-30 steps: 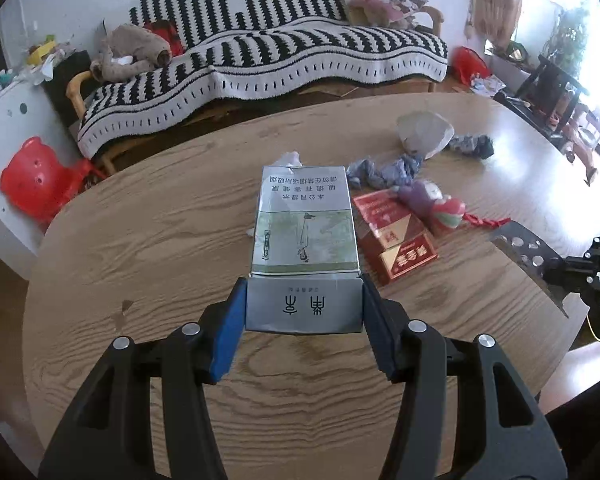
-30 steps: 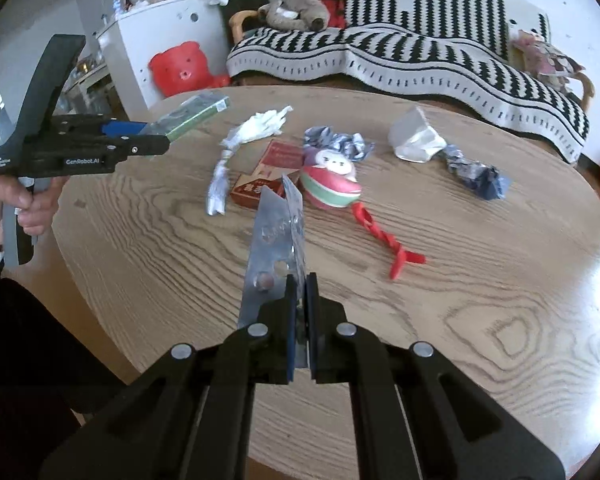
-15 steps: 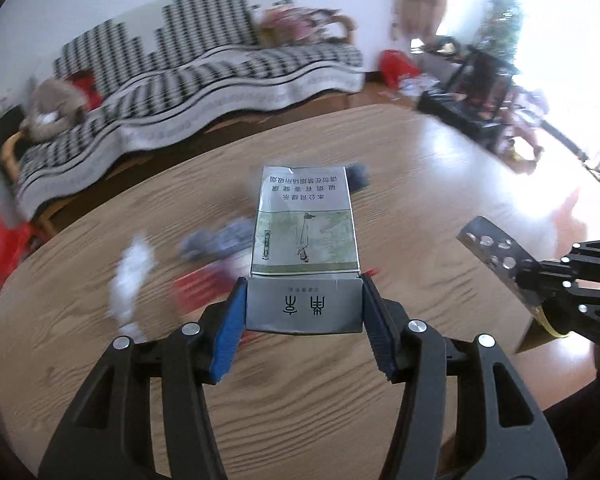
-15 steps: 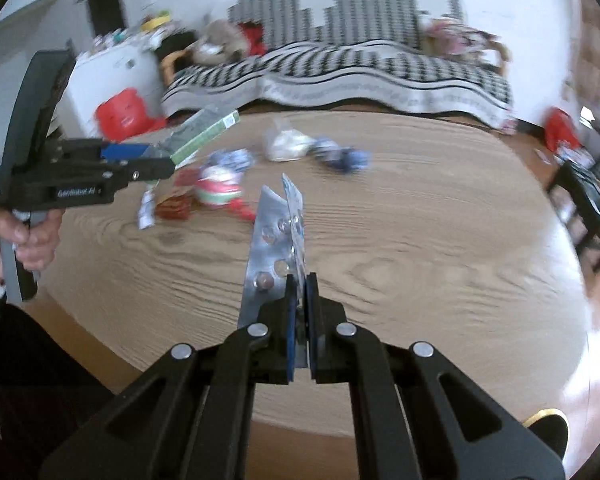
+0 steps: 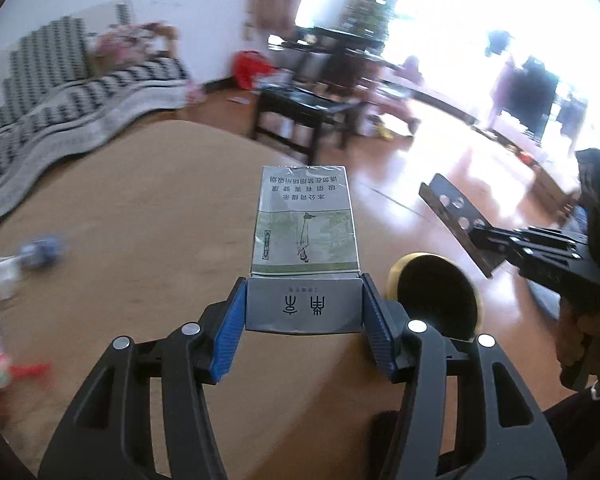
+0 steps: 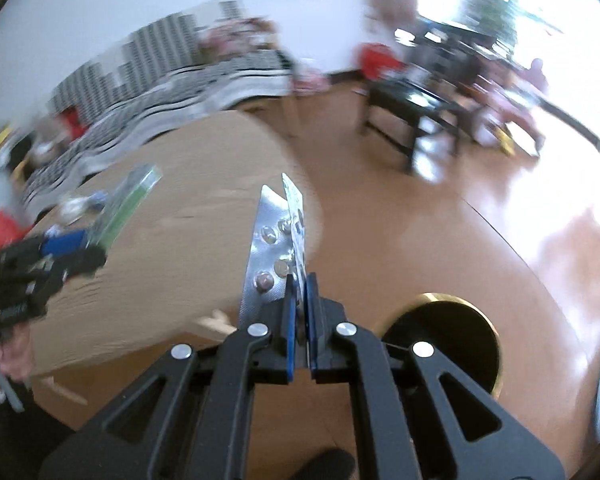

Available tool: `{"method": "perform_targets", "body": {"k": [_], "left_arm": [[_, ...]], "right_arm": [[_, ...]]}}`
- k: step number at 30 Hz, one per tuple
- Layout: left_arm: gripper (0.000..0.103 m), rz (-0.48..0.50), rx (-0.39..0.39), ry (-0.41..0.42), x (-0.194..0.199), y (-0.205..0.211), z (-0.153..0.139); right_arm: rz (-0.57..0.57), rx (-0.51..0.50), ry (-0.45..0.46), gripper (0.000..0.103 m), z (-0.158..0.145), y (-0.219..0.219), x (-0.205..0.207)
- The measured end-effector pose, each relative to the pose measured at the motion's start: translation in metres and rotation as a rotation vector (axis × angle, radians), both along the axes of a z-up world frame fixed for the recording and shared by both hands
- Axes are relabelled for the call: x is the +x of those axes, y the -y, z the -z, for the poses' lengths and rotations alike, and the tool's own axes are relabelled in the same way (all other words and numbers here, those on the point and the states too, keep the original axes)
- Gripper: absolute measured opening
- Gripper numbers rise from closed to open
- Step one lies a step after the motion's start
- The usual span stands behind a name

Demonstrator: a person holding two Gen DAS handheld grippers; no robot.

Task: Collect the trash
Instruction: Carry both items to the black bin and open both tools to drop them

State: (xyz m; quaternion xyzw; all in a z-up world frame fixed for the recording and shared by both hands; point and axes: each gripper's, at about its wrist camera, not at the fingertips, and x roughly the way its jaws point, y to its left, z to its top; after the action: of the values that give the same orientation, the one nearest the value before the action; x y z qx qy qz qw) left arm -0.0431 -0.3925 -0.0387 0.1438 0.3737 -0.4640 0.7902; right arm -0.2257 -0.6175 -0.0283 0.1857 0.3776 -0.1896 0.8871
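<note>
We see the left gripper (image 5: 304, 306) clamped on a cigarette pack (image 5: 304, 236) above the wooden table (image 5: 120, 208), the right gripper (image 6: 300, 320) pinched tight on a silver blister sheet (image 6: 270, 240), and below both what seems, through blur, a yellow-rimmed bin (image 6: 440, 336) on the floor.

Swung both tools off to the right, past the table (image 5: 148, 208) edge. Now over floor, with a black, yellow-rimmed bin (image 6: 440, 336) just below. Sofa slid to the left edge, leftover trash (image 5: 40, 250) way off left and blurry, dark side table and bright window now ahead.
</note>
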Motion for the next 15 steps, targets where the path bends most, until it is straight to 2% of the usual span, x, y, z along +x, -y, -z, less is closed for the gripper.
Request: {"method": "perform_targets", "body": {"k": [4, 8, 12, 15], "left_arm": [[0.054, 0.122, 0.009, -0.07, -0.038, 0.066, 0.034], [0.054, 0.208, 0.054, -0.133, -0.065, 0.111, 0.071], [0.054, 0.252, 0.114, -0.185, -0.084, 0.146, 0.108], [0.054, 0.269, 0.15, -0.22, -0.087, 0.163, 0.132]], "right_arm": [[0.149, 0.078, -0.054, 0.005, 0.03, 0.054, -0.047], [0.247, 0.195, -0.134, 0.005, 0.066, 0.09, -0.079], [0.312, 0.284, -0.186, 0.005, 0.092, 0.115, -0.098], [0.336, 0.309, -0.207, 0.005, 0.098, 0.12, -0.101]]}}
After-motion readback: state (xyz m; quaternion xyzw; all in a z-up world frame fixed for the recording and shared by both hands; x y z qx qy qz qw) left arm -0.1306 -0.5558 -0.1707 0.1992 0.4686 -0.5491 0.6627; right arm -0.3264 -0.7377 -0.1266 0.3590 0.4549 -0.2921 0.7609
